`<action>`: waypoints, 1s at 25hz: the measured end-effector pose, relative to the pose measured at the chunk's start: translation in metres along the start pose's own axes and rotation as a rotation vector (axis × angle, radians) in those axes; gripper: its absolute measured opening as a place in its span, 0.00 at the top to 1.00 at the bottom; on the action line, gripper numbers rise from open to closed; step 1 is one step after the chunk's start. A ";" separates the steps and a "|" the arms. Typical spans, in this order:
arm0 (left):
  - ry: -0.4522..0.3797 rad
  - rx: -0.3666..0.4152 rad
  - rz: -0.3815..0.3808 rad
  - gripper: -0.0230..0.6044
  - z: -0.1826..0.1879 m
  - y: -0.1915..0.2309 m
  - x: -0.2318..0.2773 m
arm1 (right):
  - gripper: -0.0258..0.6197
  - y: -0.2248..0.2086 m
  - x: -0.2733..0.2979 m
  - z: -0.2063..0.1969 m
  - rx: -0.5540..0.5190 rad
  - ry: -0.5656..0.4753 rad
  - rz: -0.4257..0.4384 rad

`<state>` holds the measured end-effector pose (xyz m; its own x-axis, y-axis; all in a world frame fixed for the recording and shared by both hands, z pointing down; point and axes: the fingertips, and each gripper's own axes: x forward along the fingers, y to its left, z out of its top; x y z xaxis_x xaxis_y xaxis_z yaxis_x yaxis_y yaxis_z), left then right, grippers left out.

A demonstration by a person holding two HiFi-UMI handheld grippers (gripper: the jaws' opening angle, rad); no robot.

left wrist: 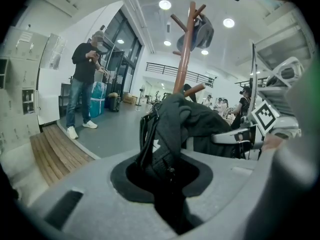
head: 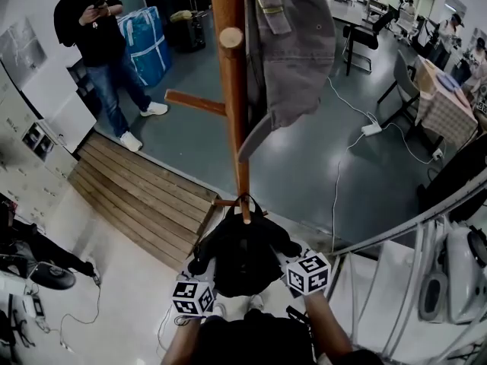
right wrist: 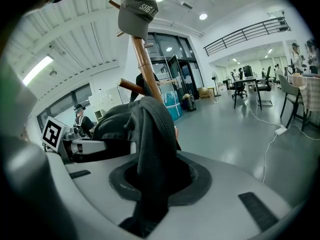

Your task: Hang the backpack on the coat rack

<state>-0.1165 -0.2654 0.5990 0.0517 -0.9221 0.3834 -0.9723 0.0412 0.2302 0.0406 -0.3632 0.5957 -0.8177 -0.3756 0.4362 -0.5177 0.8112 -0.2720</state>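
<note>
The black backpack point(head: 243, 258) hangs between my two grippers, low in the head view and close against the wooden coat rack pole point(head: 230, 90). Its top loop point(head: 244, 201) sits at the pole, just below a short peg. My left gripper point(head: 204, 271) is shut on the pack's left side, with dark strap and fabric point(left wrist: 165, 149) bunched in its jaws. My right gripper point(head: 288, 251) is shut on the right side, where a fold of dark cloth point(right wrist: 150, 134) fills its jaws. Bare pegs point(head: 195, 102) stick out higher up the pole.
A grey cap point(head: 293, 59) hangs on an upper peg of the rack. A person point(head: 99, 29) stands at the far left beside a blue bag point(head: 144, 42). A wooden plank ramp point(head: 141, 192) lies left of the rack. A white cable and power strip point(head: 371, 129) cross the floor; a white rail point(head: 411, 230) is at the right.
</note>
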 end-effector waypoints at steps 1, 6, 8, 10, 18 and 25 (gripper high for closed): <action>0.002 -0.001 0.001 0.83 0.000 0.002 0.002 | 0.84 -0.001 0.002 0.000 0.000 0.001 0.000; 0.019 -0.005 0.008 0.83 -0.004 0.007 0.013 | 0.84 -0.008 0.013 -0.002 0.003 0.011 0.000; 0.027 -0.009 0.014 0.83 -0.008 0.008 0.018 | 0.84 -0.012 0.016 -0.005 0.005 0.015 0.000; 0.034 -0.013 0.023 0.83 -0.011 0.010 0.022 | 0.84 -0.016 0.020 -0.008 0.007 0.021 0.000; 0.056 -0.022 0.034 0.83 -0.016 0.018 0.038 | 0.84 -0.025 0.035 -0.011 0.021 0.032 -0.005; 0.068 -0.014 0.040 0.83 -0.021 0.024 0.050 | 0.84 -0.034 0.044 -0.015 0.021 0.036 -0.011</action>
<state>-0.1327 -0.3018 0.6428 0.0285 -0.8915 0.4521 -0.9707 0.0832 0.2253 0.0258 -0.4011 0.6371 -0.8024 -0.3682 0.4697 -0.5324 0.7972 -0.2846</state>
